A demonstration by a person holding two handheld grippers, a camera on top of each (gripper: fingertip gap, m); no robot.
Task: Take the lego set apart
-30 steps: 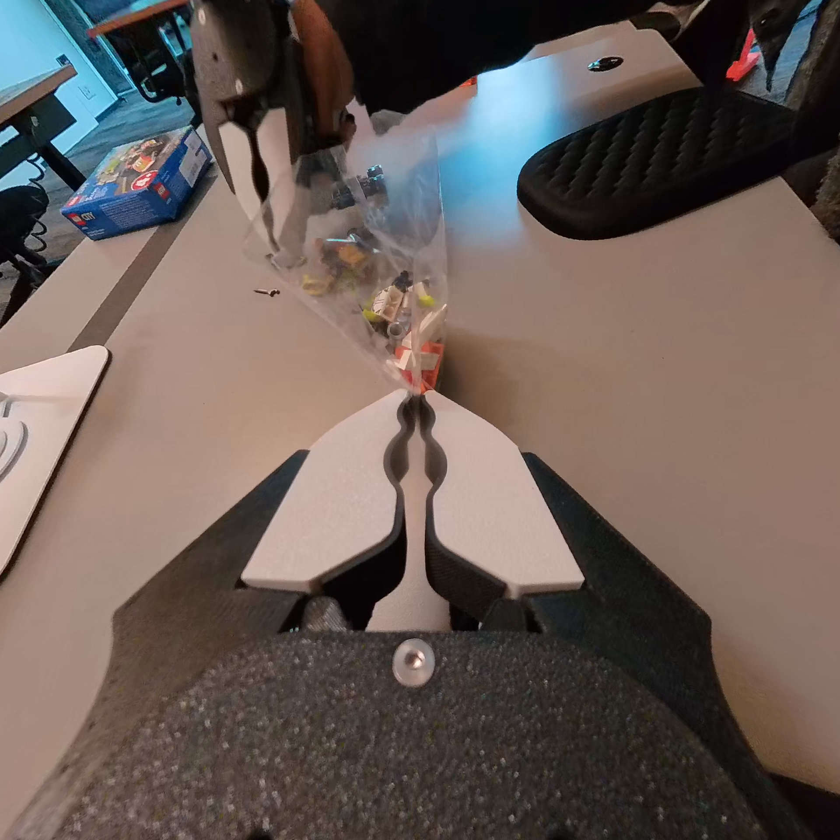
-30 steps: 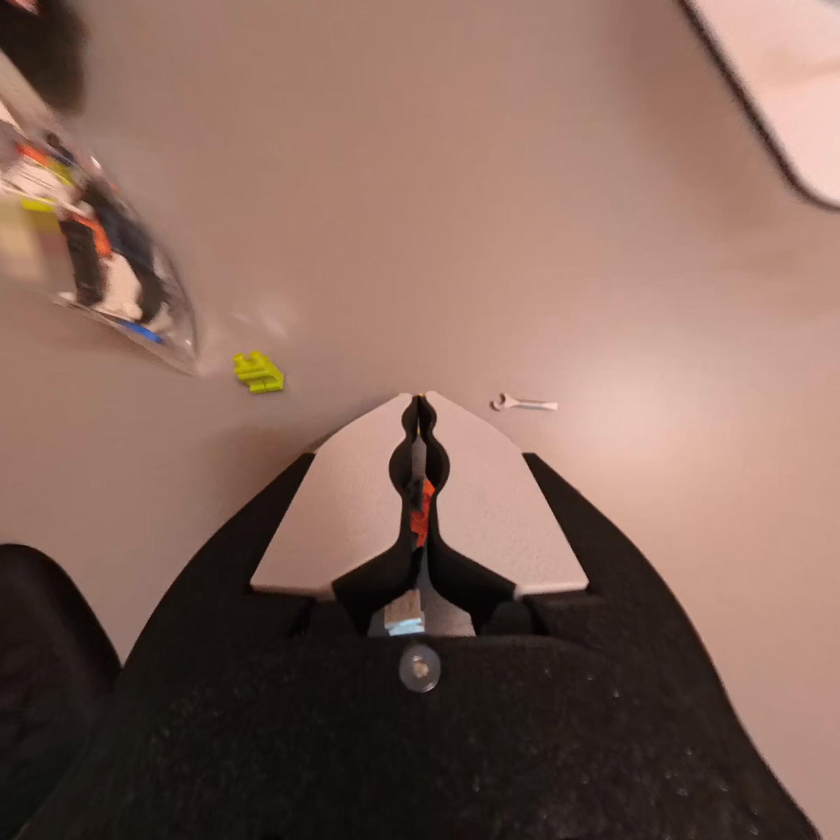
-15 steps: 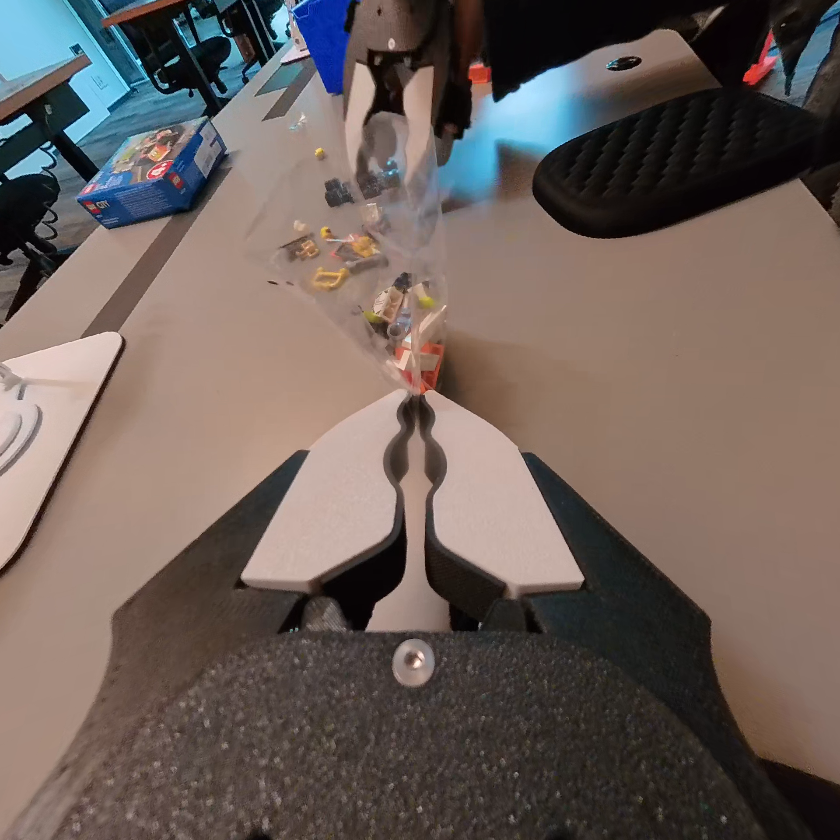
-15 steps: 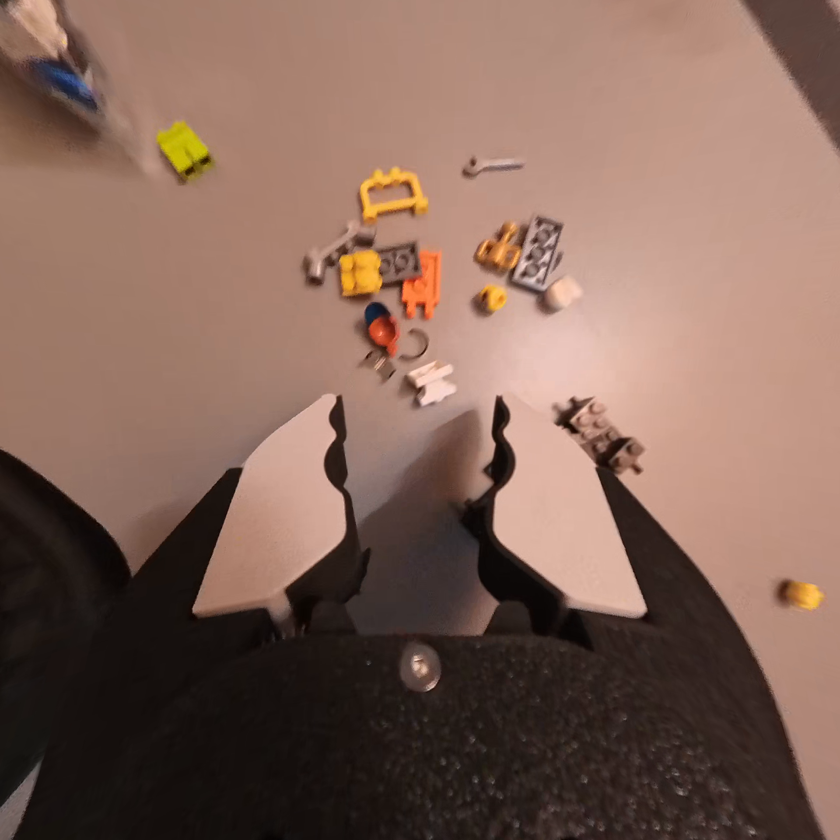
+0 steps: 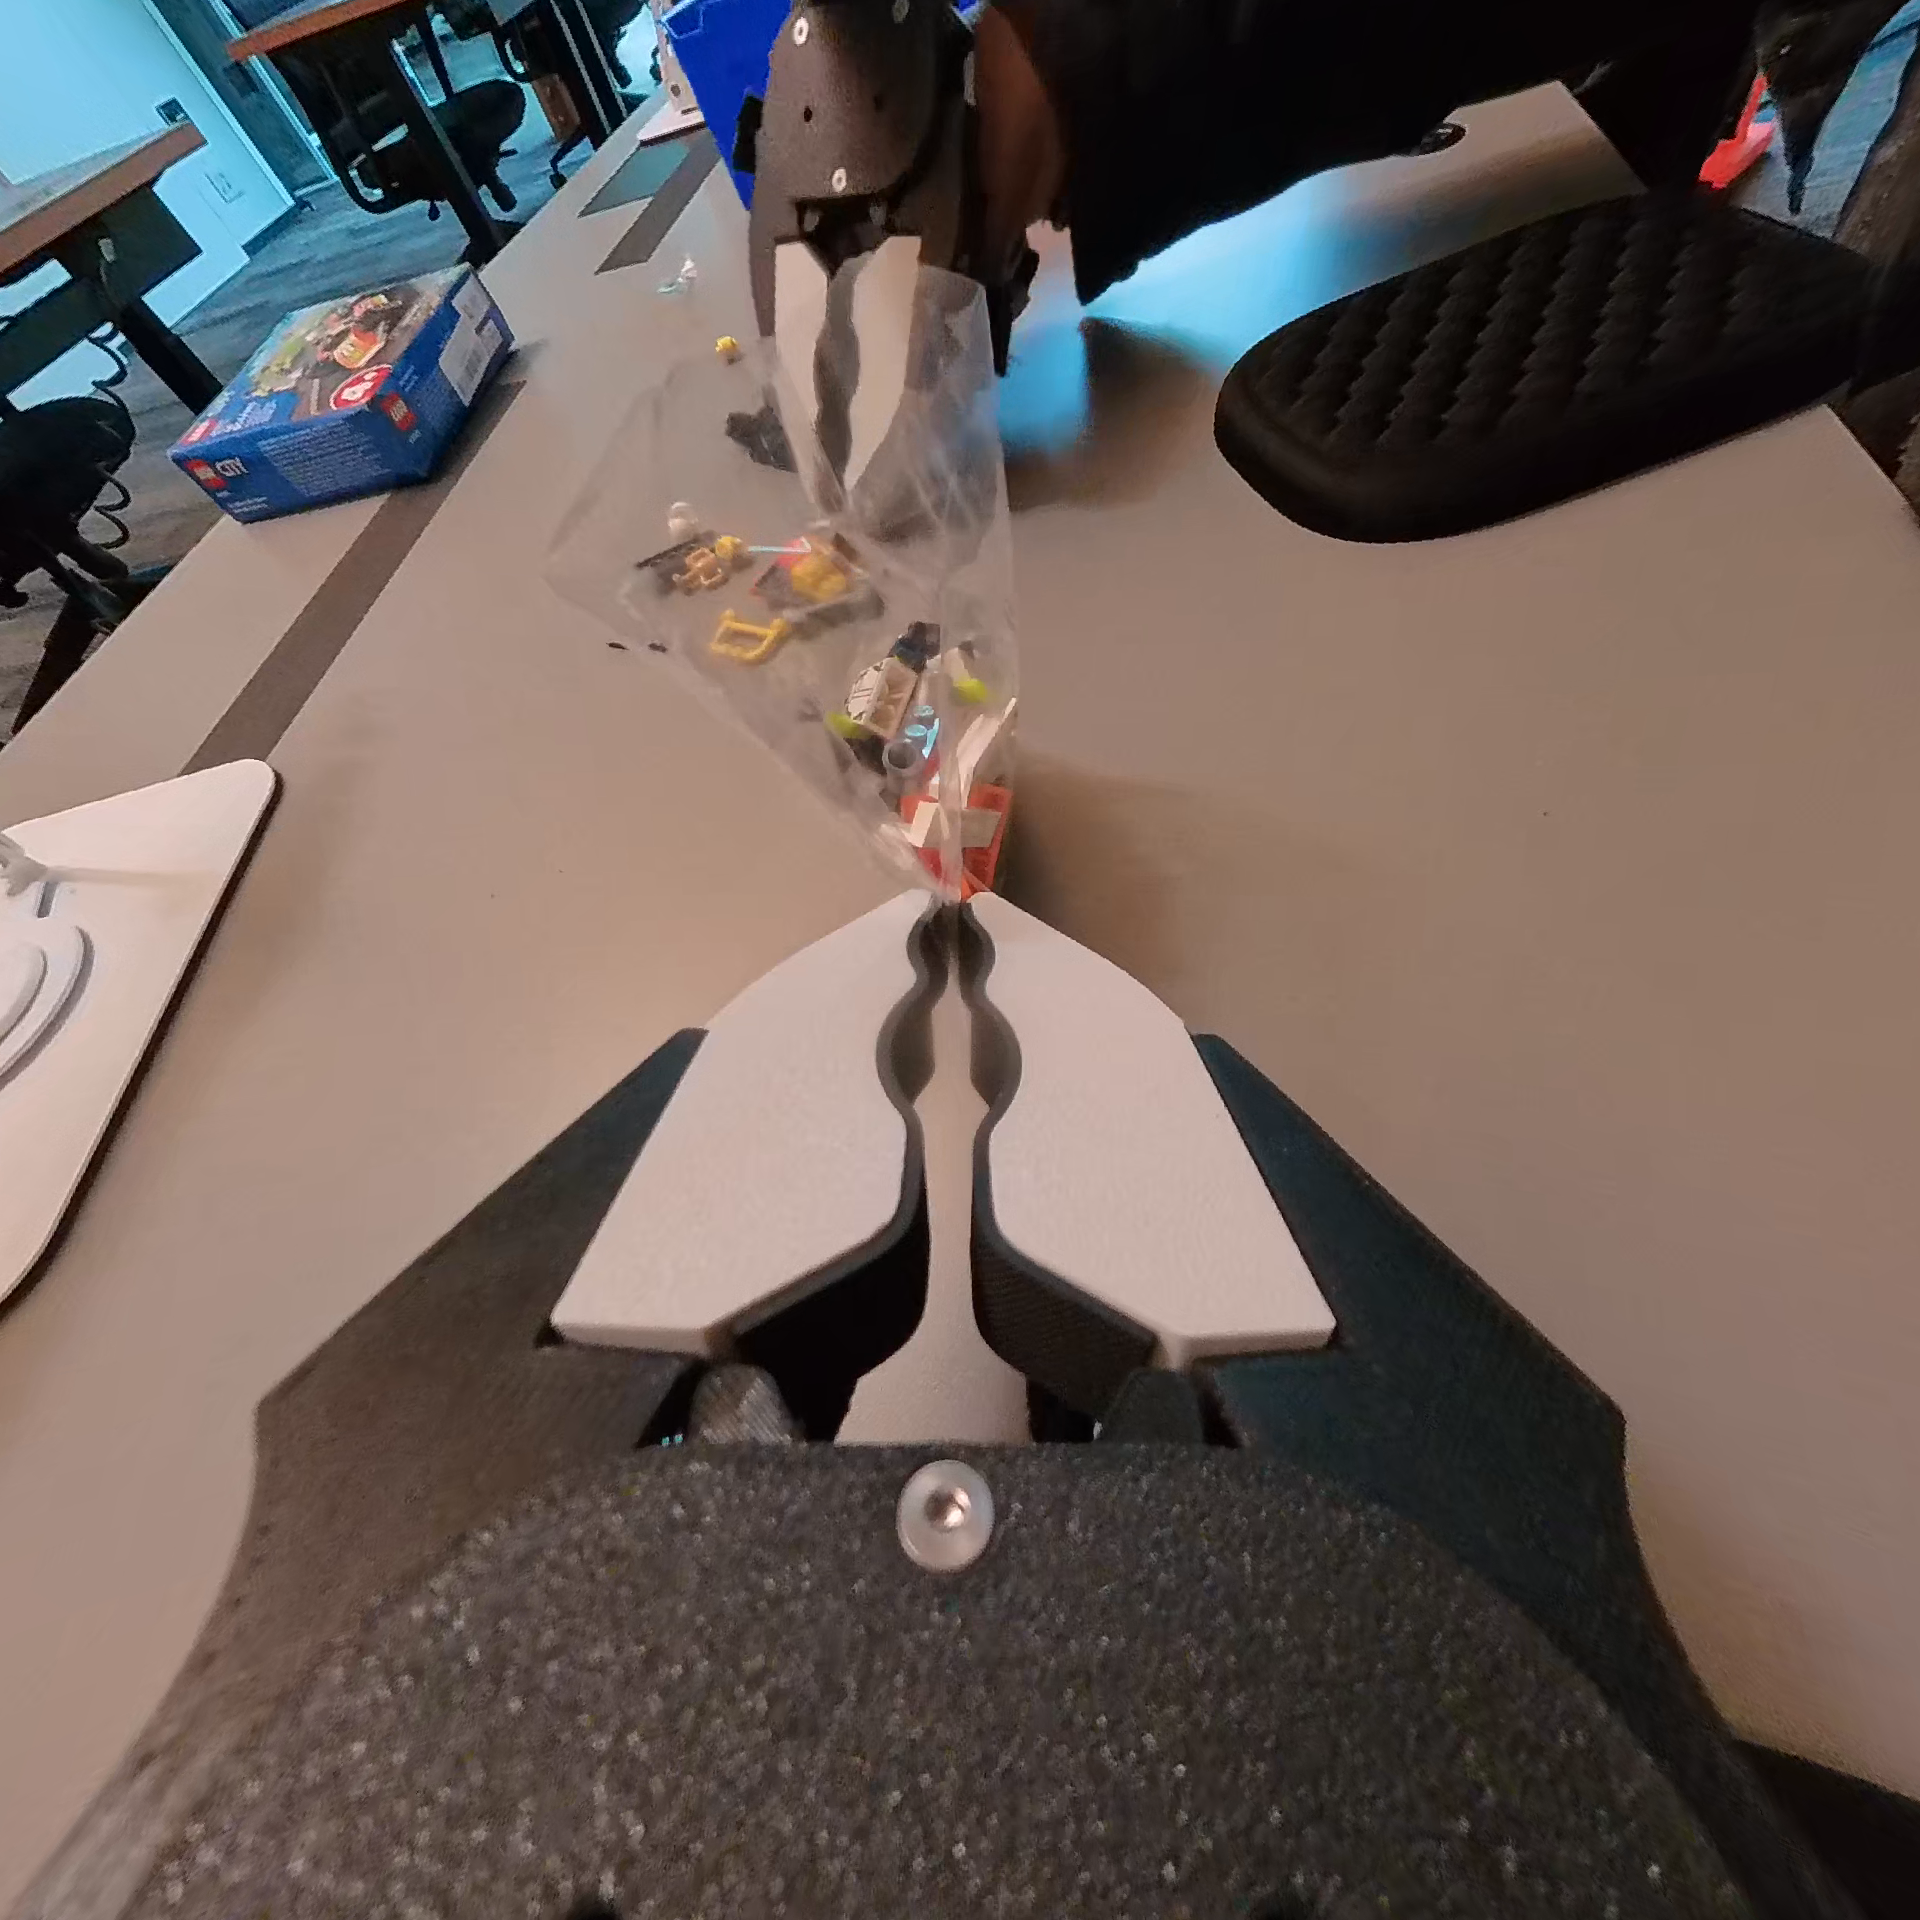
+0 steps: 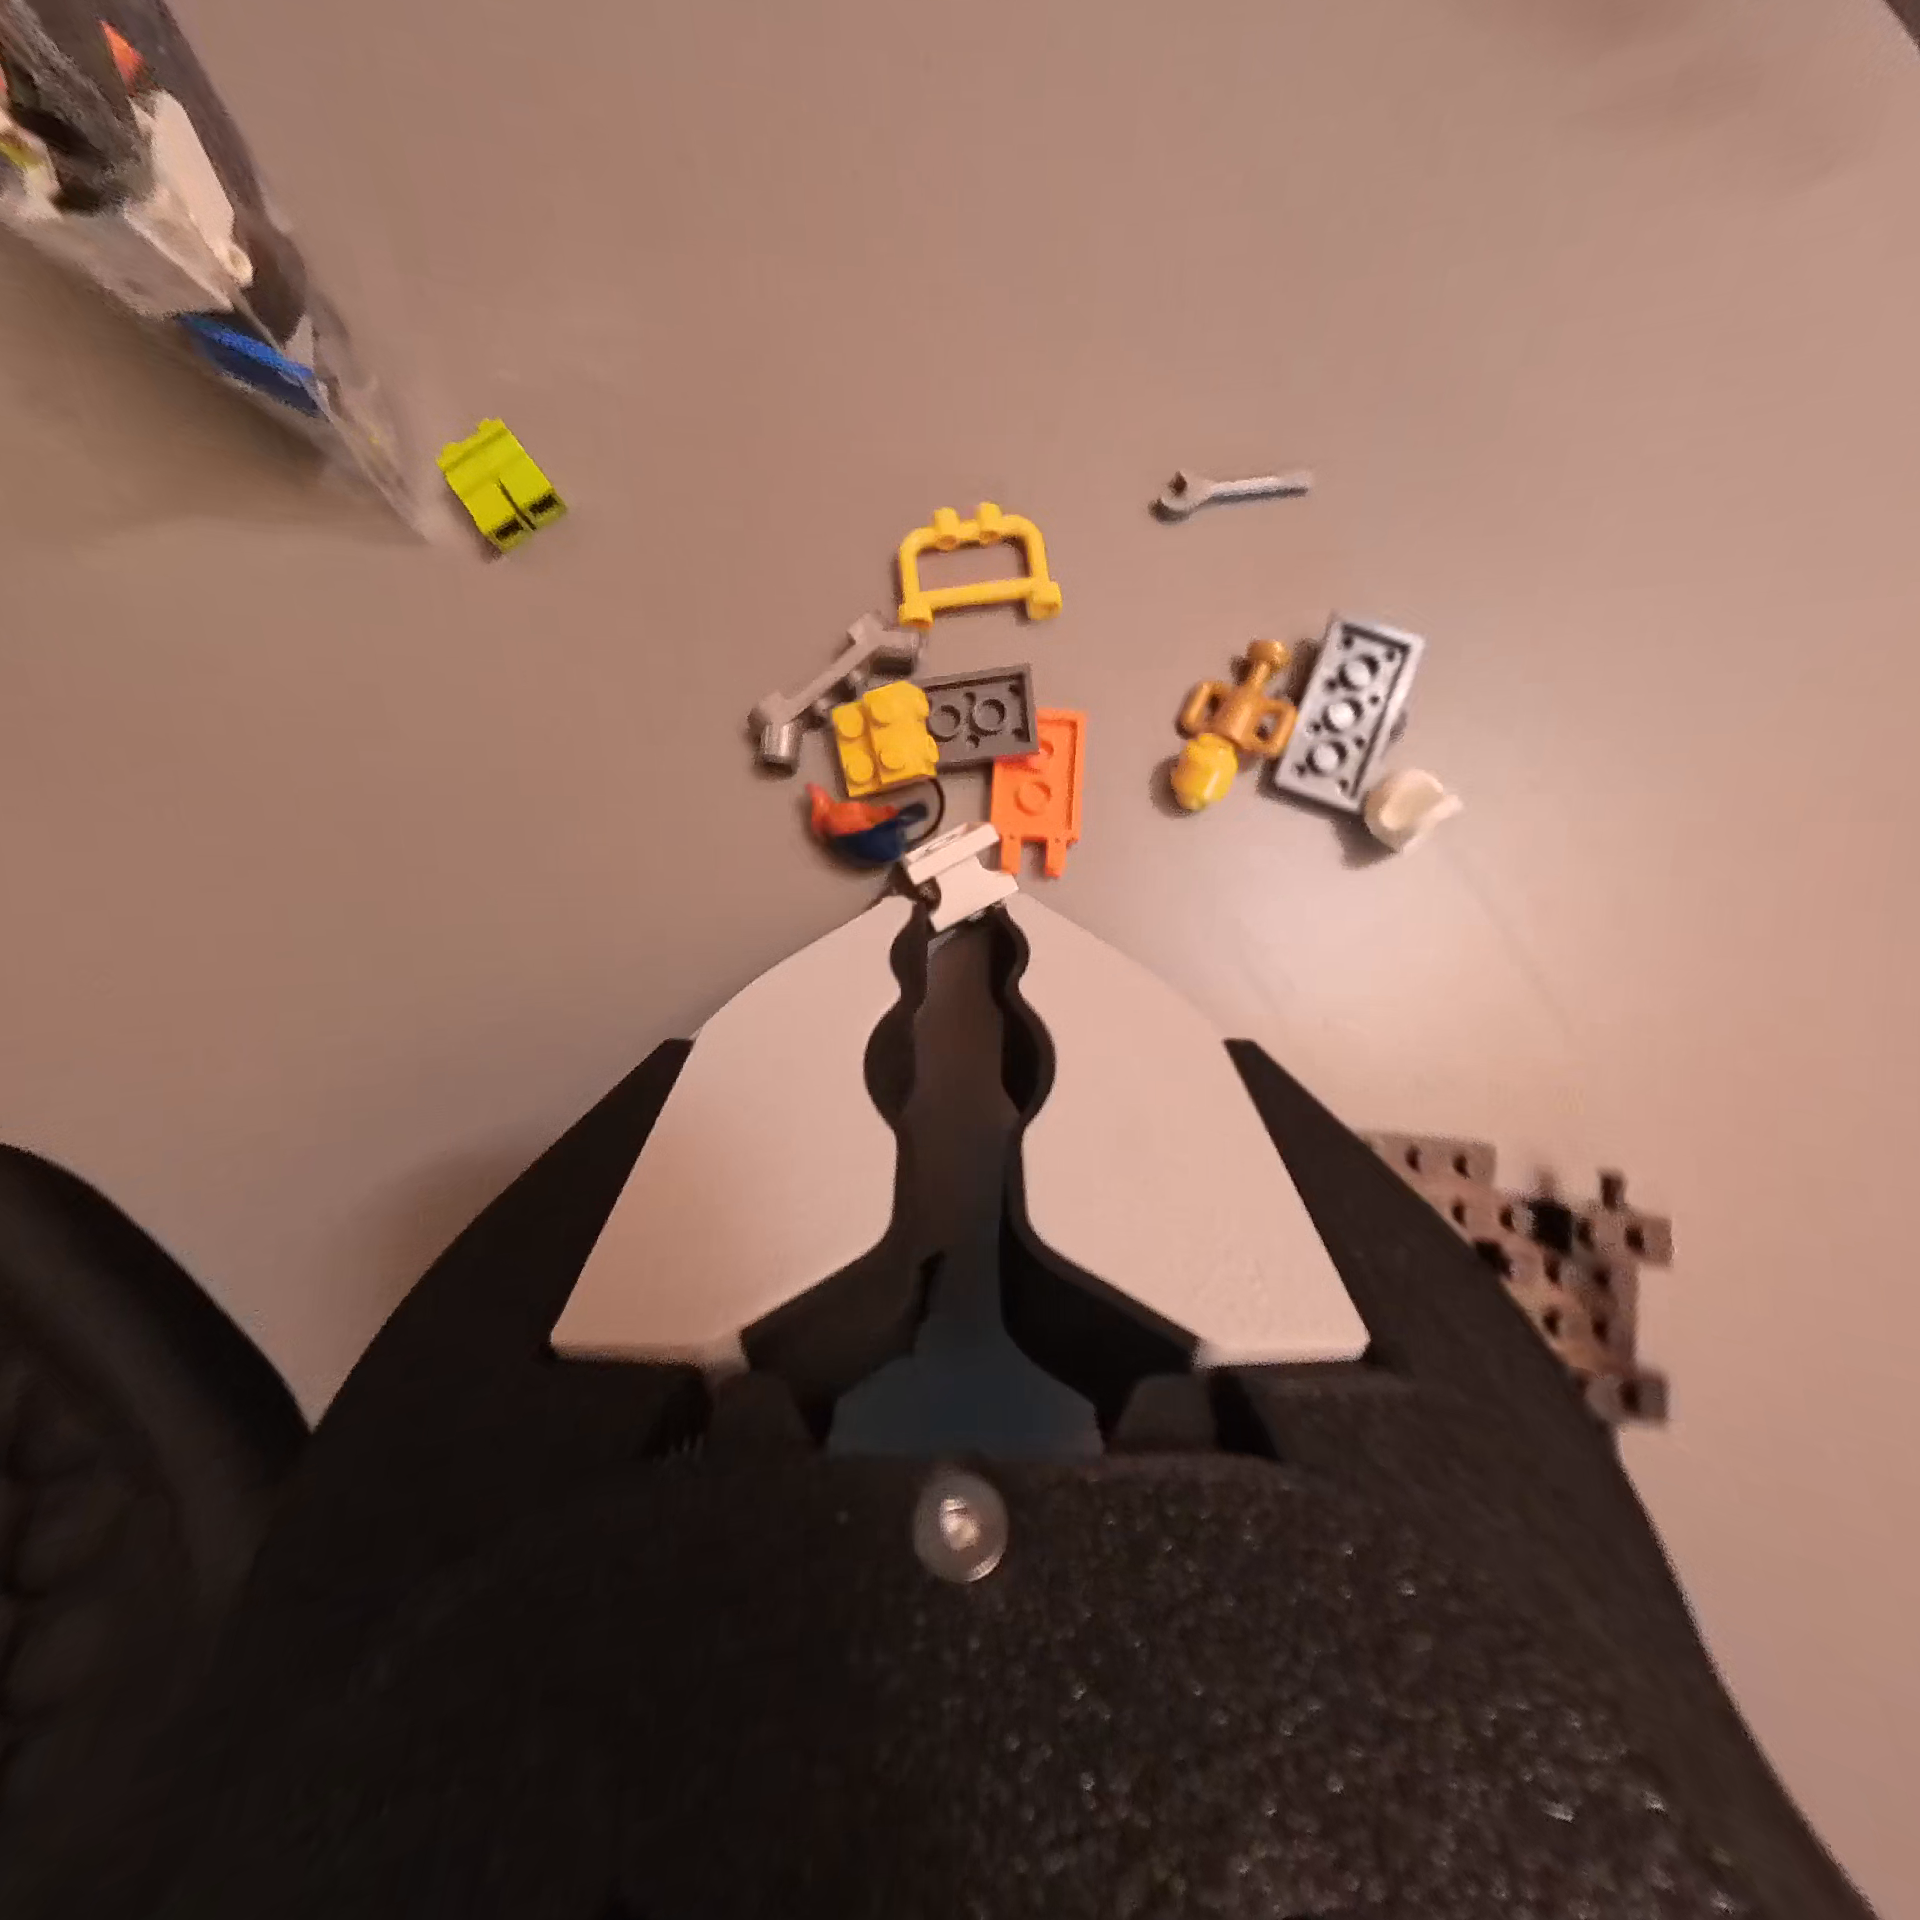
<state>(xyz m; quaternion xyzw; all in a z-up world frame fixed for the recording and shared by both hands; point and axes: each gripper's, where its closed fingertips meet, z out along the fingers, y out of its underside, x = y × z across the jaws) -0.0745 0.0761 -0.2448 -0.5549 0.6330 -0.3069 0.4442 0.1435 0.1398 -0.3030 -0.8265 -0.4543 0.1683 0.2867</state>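
My left gripper (image 5: 948, 912) is shut on the bottom corner of a clear plastic bag (image 5: 810, 582) and holds it up; several lego pieces sit inside. My right gripper (image 6: 958, 902) is shut on a small white lego piece (image 6: 961, 873) at the table surface. Just beyond it lie loose pieces: a yellow brick (image 6: 881, 736), a dark grey plate (image 6: 977, 717), an orange plate (image 6: 1039, 795), a yellow frame (image 6: 977, 566), a light grey plate (image 6: 1345, 722) and lime green legs (image 6: 502, 497). The bag also shows in the right wrist view (image 6: 156, 229), top left. The right gripper also shows in the left wrist view (image 5: 836, 488), behind the bag.
A blue lego box (image 5: 343, 400) lies at the far left of the grey table (image 5: 1455, 935). A white board (image 5: 104, 987) lies at the left edge. A black padded cushion (image 5: 1538, 374) is at the far right. A dark grey studded assembly (image 6: 1538, 1268) lies right of my right gripper. The left gripper is farther from the light grey plate (image 6: 1345, 722), some 30 cm, than the right, some 7 cm. It turns up in the left wrist view (image 5: 673, 554) as well.
My right gripper left the bag, opened over the loose pieces, then dropped and closed on the small white piece. My left gripper has kept hold of the bag.
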